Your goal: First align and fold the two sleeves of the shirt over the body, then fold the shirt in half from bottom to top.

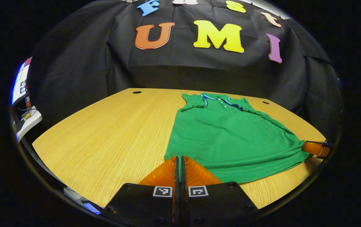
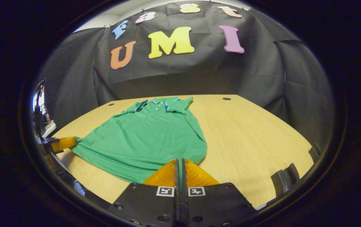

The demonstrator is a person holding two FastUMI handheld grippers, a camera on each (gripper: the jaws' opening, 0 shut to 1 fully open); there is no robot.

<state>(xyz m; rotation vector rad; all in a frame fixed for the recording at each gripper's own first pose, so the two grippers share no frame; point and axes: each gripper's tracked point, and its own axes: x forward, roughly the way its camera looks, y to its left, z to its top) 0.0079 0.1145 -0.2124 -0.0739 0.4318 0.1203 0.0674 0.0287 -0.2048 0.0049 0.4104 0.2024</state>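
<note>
On the wooden table (image 1: 111,132) a green polo shirt (image 1: 231,138) lies flat, collar at 12 o'clock. The left gripper (image 1: 179,157) pinches its hem corner at 6 o'clock, jaws pressed together on fabric; the right gripper (image 2: 179,160) likewise clamps the opposite hem corner.

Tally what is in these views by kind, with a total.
Shirt: 1
Table: 1
Grippers, left and right: 2
Total: 4
</note>
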